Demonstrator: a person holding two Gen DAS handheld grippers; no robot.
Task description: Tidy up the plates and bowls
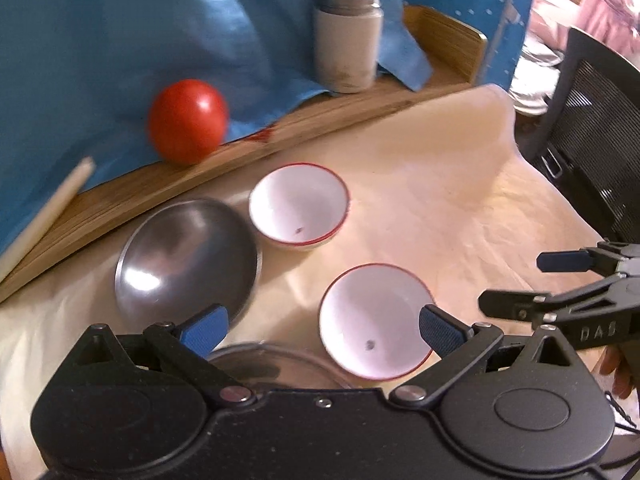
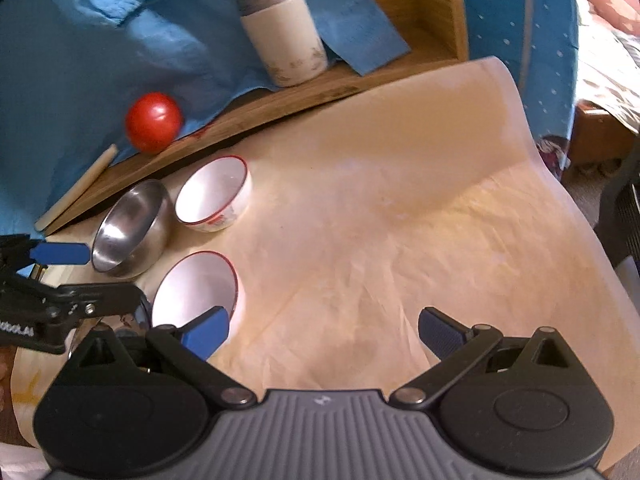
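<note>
Both your left claw (image 1: 324,330) and right claw (image 2: 324,330) hang wide open, holding nothing. 2 red-rimmed bowls (image 1: 374,320) and a steel bowl (image 1: 186,258) sit close together on the bench (image 1: 460,208). Close carelessly on the near rim and it may tip or knock its neighbour.

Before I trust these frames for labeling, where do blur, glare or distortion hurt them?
Left wrist view: the tomato and thermos look motion-smeared, and a bright glare patch sits inside the steel bowl. Right wrist view: sharper overall, but fisheye bends the wooden tray edge, and sunlight washes out the far tablecloth.
</note>
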